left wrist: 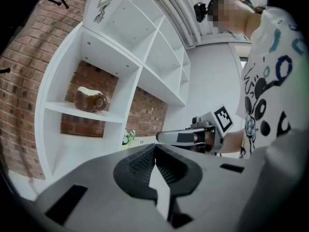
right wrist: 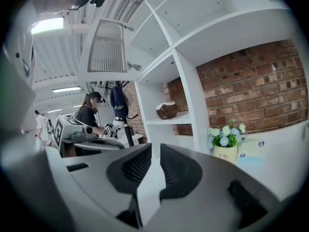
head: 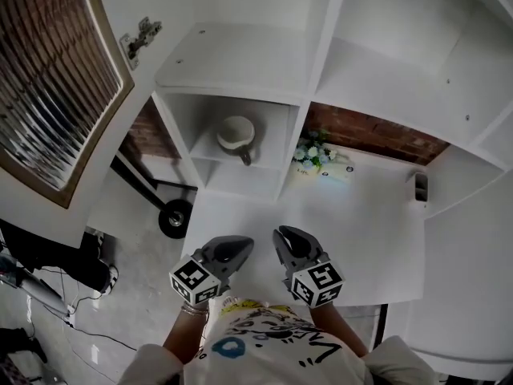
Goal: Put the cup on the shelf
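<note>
A white shelf unit [head: 306, 95] fills the far half of the head view, with red brick showing behind its open compartments. At the upper left a cabinet door [head: 48, 79] with ribbed glass stands swung open. Below the compartments runs a white counter [head: 353, 223], and both grippers hang low over its near edge, side by side and close together.

The left gripper [head: 244, 245] has its jaws pressed together at the tips with nothing between them, as its own view confirms [left wrist: 155, 146]. The right gripper [head: 279, 235] is empty too, its jaws parted by only a narrow slit (the white counter shows through the gap in its own view [right wrist: 155, 146]).

The cup [head: 236, 134] stands upright on the middle board of the left-hand compartment, well apart from both grippers. It is brown outside and pale inside, with its handle turned toward the front [left wrist: 90, 99]. From the right gripper view it sits on that same board [right wrist: 166, 110].

A small pot of pale blue and white flowers [head: 309, 157] rests on the counter in the next compartment to the right [right wrist: 224, 146].
</note>
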### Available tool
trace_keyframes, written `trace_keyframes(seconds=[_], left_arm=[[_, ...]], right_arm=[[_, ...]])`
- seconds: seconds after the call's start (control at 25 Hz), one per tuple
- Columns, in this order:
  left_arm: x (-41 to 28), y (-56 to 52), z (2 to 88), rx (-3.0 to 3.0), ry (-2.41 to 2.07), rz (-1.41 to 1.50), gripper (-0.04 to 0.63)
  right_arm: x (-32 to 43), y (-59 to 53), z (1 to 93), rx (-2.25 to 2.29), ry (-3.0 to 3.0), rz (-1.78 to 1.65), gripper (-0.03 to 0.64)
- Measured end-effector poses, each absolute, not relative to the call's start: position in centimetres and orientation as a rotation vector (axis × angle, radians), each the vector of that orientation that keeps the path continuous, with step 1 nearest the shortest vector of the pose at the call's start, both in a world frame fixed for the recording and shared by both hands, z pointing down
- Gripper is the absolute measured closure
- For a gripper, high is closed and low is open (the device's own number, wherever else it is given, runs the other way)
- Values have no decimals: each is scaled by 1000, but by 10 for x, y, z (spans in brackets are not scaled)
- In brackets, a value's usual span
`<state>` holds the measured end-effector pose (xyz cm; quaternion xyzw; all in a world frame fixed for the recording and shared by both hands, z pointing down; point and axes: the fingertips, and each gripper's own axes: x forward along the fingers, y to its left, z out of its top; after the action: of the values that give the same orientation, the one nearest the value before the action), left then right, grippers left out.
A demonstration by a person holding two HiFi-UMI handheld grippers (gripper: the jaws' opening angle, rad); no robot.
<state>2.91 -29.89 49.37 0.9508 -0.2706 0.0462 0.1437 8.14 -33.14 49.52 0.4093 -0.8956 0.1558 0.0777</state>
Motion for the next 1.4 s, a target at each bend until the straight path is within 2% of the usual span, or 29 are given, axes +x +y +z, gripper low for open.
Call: trace_keyframes(seconds=[0.44,1.4], left_arm=[[39,-273,493,2780,-739,190,580],[-21,-248,485,2833,-639,203,580]], right_arm=[[82,-303,494,1145,-2709,492,552],[5,-254,483,965,-2771,424,564]])
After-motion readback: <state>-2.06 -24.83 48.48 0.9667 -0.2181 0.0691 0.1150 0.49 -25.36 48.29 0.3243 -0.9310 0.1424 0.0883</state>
